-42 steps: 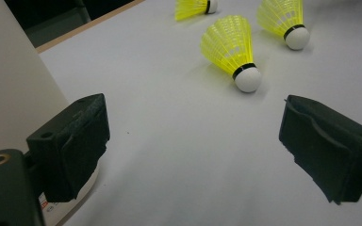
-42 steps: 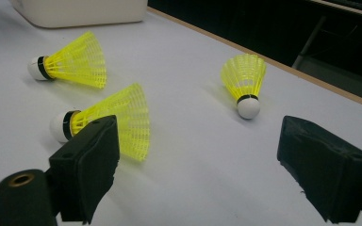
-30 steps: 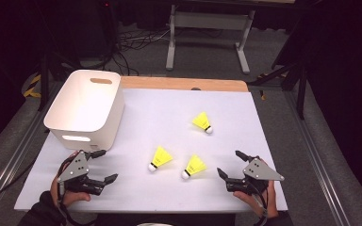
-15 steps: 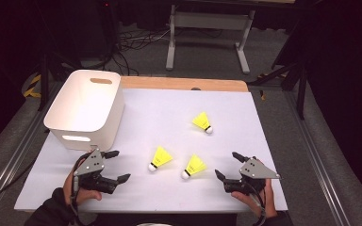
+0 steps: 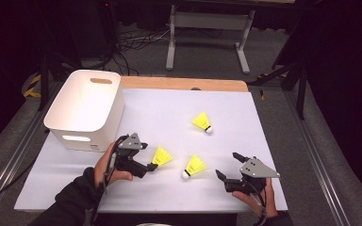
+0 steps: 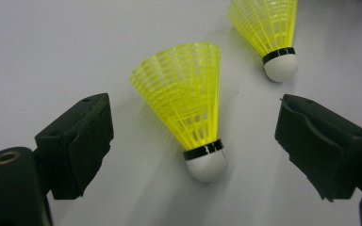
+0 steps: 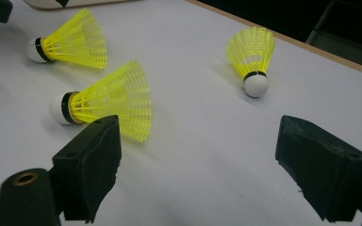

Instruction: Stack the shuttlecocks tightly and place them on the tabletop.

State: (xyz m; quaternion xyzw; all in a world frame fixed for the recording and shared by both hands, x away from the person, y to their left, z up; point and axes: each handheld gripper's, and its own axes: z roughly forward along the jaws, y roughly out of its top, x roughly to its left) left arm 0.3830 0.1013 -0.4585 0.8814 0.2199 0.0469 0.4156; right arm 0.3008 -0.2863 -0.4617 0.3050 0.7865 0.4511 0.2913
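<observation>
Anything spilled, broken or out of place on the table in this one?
Nothing stands out. Three yellow shuttlecocks lie on their sides on the white table, intact as far as visible. The white bin stands upright. Both hand-held grippers are open, holding nothing.

- High view: above the near edge, facing forward and down over the table (image 5: 264, 117).
- Gripper views: close, low; both share the shuttlecocks (image 6: 188, 113).

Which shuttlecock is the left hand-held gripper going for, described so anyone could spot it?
Start at the white bin on the table's left. Just right of its near corner lies a yellow shuttlecock, between the open jaws of the left hand-held gripper. Of the three, it lies nearest the bin.
</observation>
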